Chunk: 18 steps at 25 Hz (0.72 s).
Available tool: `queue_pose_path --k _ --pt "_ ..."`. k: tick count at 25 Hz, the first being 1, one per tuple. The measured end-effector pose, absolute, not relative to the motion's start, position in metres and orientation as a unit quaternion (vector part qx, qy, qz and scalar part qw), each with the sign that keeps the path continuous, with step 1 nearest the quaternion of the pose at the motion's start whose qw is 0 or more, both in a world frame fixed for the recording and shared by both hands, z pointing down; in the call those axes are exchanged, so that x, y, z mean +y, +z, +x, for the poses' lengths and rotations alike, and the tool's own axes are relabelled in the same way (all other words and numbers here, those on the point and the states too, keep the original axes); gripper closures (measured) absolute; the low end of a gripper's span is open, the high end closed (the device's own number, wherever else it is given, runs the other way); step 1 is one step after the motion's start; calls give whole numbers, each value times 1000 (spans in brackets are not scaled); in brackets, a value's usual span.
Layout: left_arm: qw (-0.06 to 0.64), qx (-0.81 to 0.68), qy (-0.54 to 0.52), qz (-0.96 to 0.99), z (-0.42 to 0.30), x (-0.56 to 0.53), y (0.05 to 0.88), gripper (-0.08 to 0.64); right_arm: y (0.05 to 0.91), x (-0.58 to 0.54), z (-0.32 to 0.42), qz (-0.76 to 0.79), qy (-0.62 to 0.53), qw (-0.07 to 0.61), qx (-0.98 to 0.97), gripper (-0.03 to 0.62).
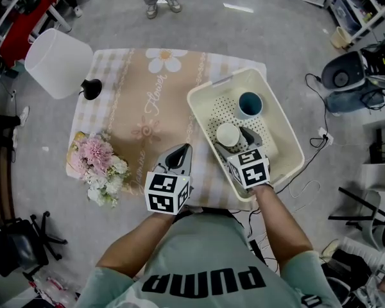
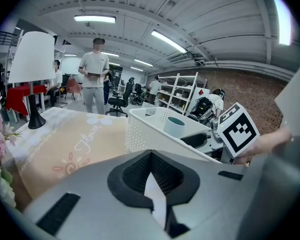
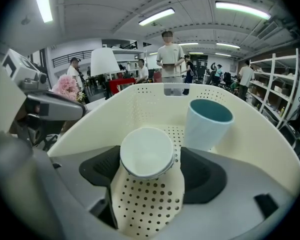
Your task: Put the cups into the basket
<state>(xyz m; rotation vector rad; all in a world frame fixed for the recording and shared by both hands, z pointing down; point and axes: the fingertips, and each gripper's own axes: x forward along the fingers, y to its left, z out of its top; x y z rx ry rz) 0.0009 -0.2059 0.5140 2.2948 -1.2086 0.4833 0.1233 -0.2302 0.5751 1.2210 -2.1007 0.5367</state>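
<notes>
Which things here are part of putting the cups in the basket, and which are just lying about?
Job: white cup, teal cup, basket, right gripper.
Lying about: lamp, pink flowers, flowered tablecloth.

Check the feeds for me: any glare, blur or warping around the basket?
Head view: even light, sharp on the basket, white cup and teal cup. Right gripper view: fisheye bows the basket rim, corners go dark, both cups clear. Left gripper view: same fisheye, ceiling lights flare bright, no blur on the basket.
</notes>
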Motion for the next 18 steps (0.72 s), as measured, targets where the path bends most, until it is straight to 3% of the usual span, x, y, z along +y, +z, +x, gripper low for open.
queue_pose_path --k 18 --pt "226 -451 152 850 -14 -190 485 558 453 -224 102 509 133 199 -827 233"
